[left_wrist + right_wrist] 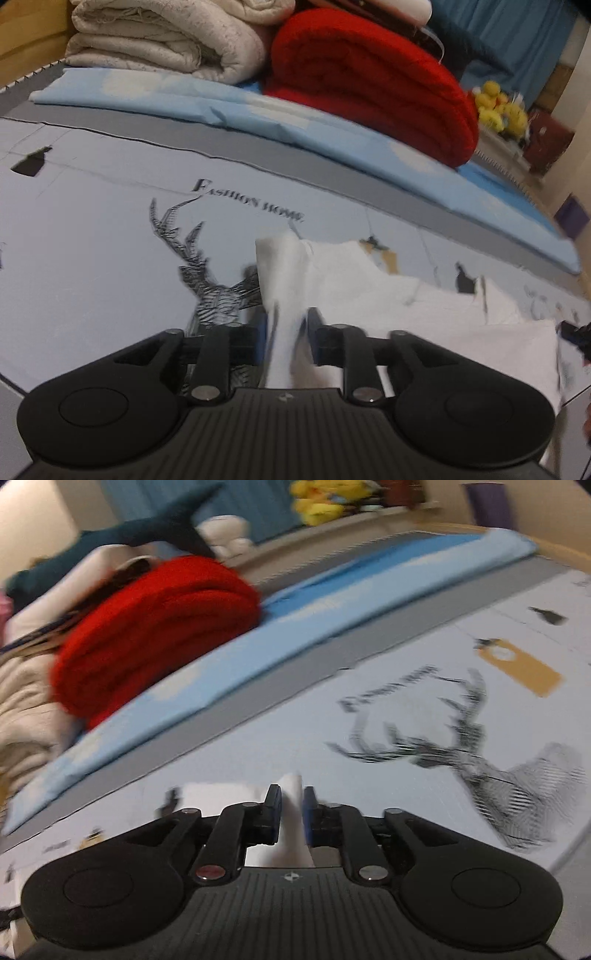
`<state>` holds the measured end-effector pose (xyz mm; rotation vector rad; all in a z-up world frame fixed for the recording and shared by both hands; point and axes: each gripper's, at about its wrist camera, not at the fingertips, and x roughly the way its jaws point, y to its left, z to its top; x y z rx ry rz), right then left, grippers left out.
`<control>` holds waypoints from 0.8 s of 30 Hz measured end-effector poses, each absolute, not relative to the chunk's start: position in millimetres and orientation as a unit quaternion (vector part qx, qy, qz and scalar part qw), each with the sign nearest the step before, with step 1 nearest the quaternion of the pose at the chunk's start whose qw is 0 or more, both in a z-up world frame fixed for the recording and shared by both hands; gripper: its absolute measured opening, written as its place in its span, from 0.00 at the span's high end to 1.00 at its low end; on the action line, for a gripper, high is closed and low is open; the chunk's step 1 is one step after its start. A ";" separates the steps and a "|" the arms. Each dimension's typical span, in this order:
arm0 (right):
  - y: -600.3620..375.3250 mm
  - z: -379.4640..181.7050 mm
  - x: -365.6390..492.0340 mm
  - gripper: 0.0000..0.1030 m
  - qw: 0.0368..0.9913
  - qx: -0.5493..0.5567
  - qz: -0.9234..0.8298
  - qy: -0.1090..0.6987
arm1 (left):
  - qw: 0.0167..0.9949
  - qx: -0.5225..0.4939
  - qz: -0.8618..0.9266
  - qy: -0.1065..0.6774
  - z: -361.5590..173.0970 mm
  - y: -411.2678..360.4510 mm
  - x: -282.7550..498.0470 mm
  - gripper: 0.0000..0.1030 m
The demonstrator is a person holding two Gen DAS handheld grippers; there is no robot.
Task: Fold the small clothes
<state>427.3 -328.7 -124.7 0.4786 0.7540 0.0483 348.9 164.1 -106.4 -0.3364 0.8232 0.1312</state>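
A small white garment [369, 295] lies on a pale bedsheet printed with a deer [207, 273]. My left gripper [286, 325] is shut on one edge of the white garment, which stands up between the fingers. In the right wrist view my right gripper [291, 808] is shut on another part of the white garment [291, 801], held just above the sheet. The rest of the cloth spreads to the right of my left gripper.
A rolled red blanket [373, 74] and a folded cream quilt [162, 40] sit on a light blue folded cover [258, 107] at the back of the bed. Yellow plush toys [498, 107] stand beyond. The deer print [480, 746] lies right of my right gripper.
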 end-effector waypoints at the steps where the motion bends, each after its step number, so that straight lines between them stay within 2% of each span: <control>1: -330.9 -122.0 425.3 0.84 0.903 0.231 0.015 0.363 | 0.903 -0.152 0.069 0.395 -101.3 164.8 346.3 0.71; 5: -327.8 -108.6 412.8 0.84 0.904 0.217 0.069 0.363 | 0.903 -0.169 0.043 0.392 -84.3 172.7 335.2 0.71; 8: -314.2 -117.2 406.4 0.84 0.878 0.199 0.150 0.409 | 0.889 -0.189 -0.005 0.416 -87.8 174.8 328.2 0.71; 10: -306.4 -135.8 404.9 0.85 0.864 0.149 0.122 0.465 | 0.869 -0.189 -0.028 0.457 -103.1 173.5 327.7 0.68; 12: -311.9 -143.5 397.0 0.86 0.864 0.151 0.109 0.467 | 0.839 -0.158 -0.022 0.520 -126.1 167.6 325.1 0.66; 14: -309.9 -131.0 389.3 0.86 0.873 0.134 0.109 0.457 | 0.852 -0.109 -0.003 0.512 -123.5 159.7 314.7 0.65; 16: -307.4 -124.3 377.6 0.82 0.880 0.114 0.126 0.443 | 0.862 -0.120 -0.007 0.493 -117.2 160.0 305.0 0.65; 18: -306.2 -133.2 370.1 0.82 0.868 0.078 0.104 0.479 | 0.855 -0.122 -0.004 0.504 -127.1 160.5 296.4 0.63; 19: -309.6 -133.6 362.7 0.79 0.865 0.069 0.084 0.489 | 0.848 -0.117 0.000 0.516 -131.2 158.2 290.6 0.58; 20: -315.7 -128.7 354.2 0.78 0.862 0.075 0.065 0.497 | 0.850 -0.118 0.007 0.514 -126.4 157.5 283.6 0.58; 24: -330.3 -70.5 305.1 0.78 0.887 0.114 0.075 0.441 | 0.887 -0.110 0.034 0.447 -66.1 153.4 245.4 0.59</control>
